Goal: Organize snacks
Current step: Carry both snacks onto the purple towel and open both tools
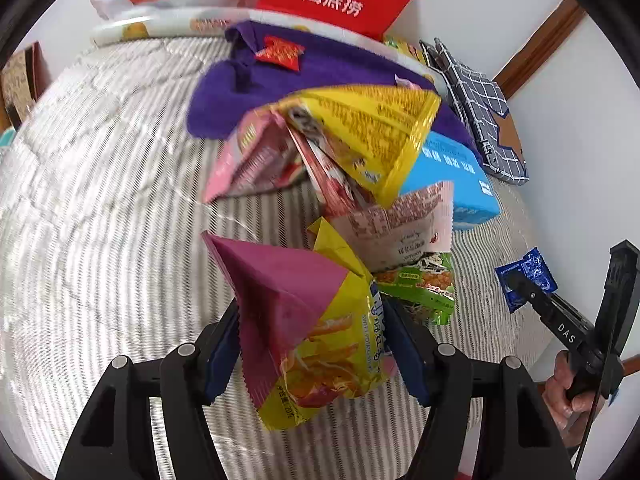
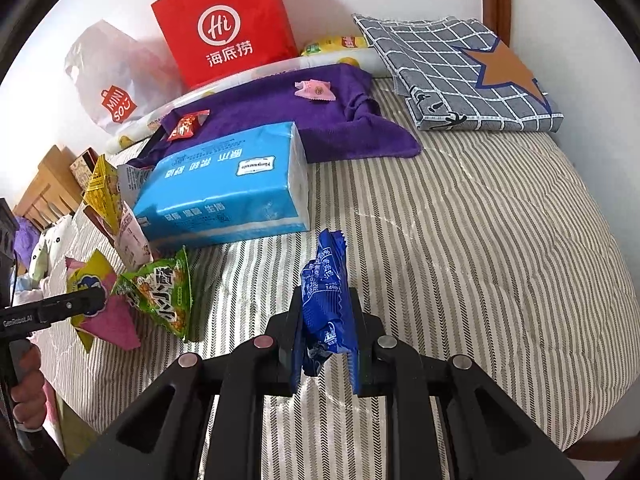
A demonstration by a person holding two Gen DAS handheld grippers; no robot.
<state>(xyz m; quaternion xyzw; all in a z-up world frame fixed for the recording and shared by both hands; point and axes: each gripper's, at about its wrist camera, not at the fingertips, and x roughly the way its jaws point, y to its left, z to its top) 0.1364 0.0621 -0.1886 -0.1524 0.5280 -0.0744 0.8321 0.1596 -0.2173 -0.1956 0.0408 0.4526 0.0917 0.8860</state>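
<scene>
My left gripper (image 1: 312, 344) is shut on a yellow and magenta snack bag (image 1: 308, 320), held above the striped bed (image 1: 100, 240); it also shows in the right wrist view (image 2: 100, 312). My right gripper (image 2: 326, 332) is shut on a small blue snack packet (image 2: 326, 300), seen from the left wrist view too (image 1: 524, 276). A green snack bag (image 2: 160, 292), a pink one (image 1: 248, 160) and a yellow one (image 1: 380, 132) lie in a pile beside a blue tissue pack (image 2: 228, 192). Two small candies, red (image 2: 184, 126) and pink (image 2: 314, 90), lie on a purple towel (image 2: 312, 120).
A red paper bag (image 2: 228, 28) and a white plastic bag (image 2: 112, 80) stand against the wall behind a long pillow (image 2: 340, 46). A folded grey checked cloth (image 2: 460, 68) lies at the bed's far right corner. Wooden furniture (image 2: 48, 184) stands left of the bed.
</scene>
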